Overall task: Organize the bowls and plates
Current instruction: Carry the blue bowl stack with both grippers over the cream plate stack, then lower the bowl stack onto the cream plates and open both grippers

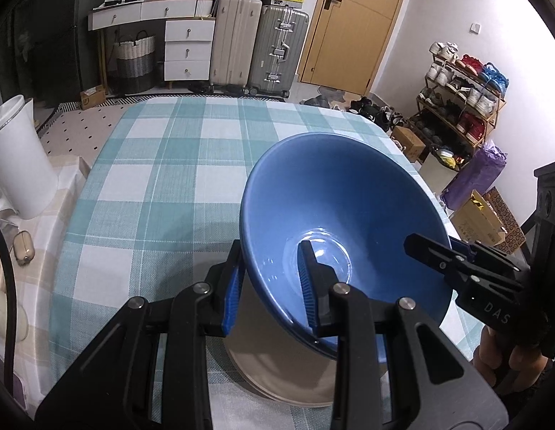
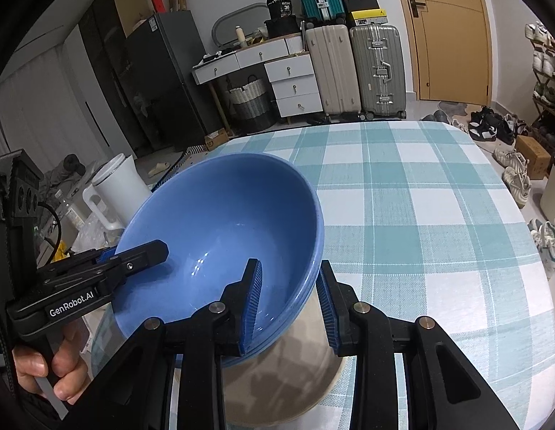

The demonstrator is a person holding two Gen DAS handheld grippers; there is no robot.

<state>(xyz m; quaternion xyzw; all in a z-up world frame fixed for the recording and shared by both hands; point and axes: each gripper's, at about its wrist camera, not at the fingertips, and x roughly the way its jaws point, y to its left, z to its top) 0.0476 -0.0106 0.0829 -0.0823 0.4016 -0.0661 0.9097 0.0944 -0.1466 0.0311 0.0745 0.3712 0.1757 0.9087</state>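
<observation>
A blue bowl [image 1: 335, 197] is held by its rim between both grippers, above a stack of beige plates [image 1: 277, 376]. My left gripper [image 1: 270, 286] straddles the bowl's left rim, one finger inside and one outside. My right gripper [image 2: 290, 304] straddles the opposite rim the same way; it shows in the left wrist view [image 1: 428, 247] at the bowl's right side. In the right wrist view the bowl [image 2: 223, 222] looks like a nested stack of blue bowls, over the beige plates [image 2: 295, 376]. The left gripper [image 2: 141, 254] shows there at the bowl's left rim.
The table has a teal and white checked cloth [image 1: 162, 179]. A white kettle [image 1: 15, 157] stands on a side surface to the left. Suitcases [image 1: 259, 46], drawers [image 1: 188, 50], a door [image 1: 352, 25] and a shoe rack [image 1: 464, 96] stand beyond the table.
</observation>
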